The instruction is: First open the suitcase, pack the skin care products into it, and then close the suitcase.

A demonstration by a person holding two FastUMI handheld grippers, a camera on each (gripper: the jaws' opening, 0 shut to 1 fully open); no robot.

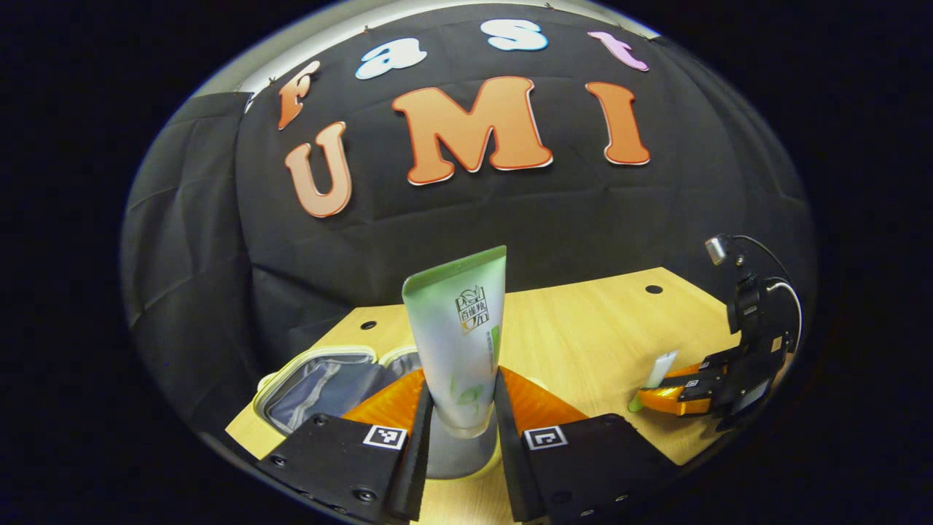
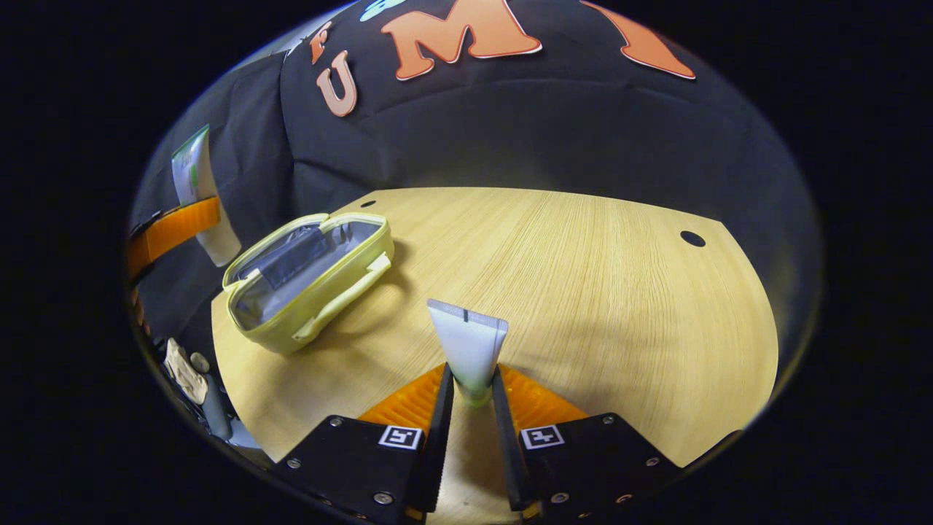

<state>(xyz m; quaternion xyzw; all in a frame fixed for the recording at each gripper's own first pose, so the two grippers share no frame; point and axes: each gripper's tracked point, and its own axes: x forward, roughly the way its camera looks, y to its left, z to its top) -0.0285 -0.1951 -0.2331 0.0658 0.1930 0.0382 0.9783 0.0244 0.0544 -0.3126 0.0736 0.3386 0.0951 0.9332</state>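
Green-tinted and frosted, a large tube (image 1: 458, 343) is held upright between the fingers of the left gripper (image 1: 461, 423), its crimped end up and its cap down; both fingers are pressed against its lower part. In the right gripper view the same tube (image 2: 195, 191) is seen at the far left, clamped above the open suitcase (image 2: 310, 281) and off the table's left edge.

A small white tube (image 2: 469, 350) is pinched low down by the right gripper (image 2: 472, 397), with its flat crimped end pointing away from the fingers and its greenish lower end set between them. It is held over the wooden table (image 2: 583, 292), near the front edge. In the left gripper view the right gripper (image 1: 674, 394) is seen at the table's right side with the small tube (image 1: 660, 370) standing up from its fingers.

The suitcase, a pale yellow zip case with a grey lining, lies open on the table's left part, close to the left edge, well apart from the small tube. In the left gripper view its open mouth (image 1: 321, 383) is seen just left of and behind the left gripper's fingers.
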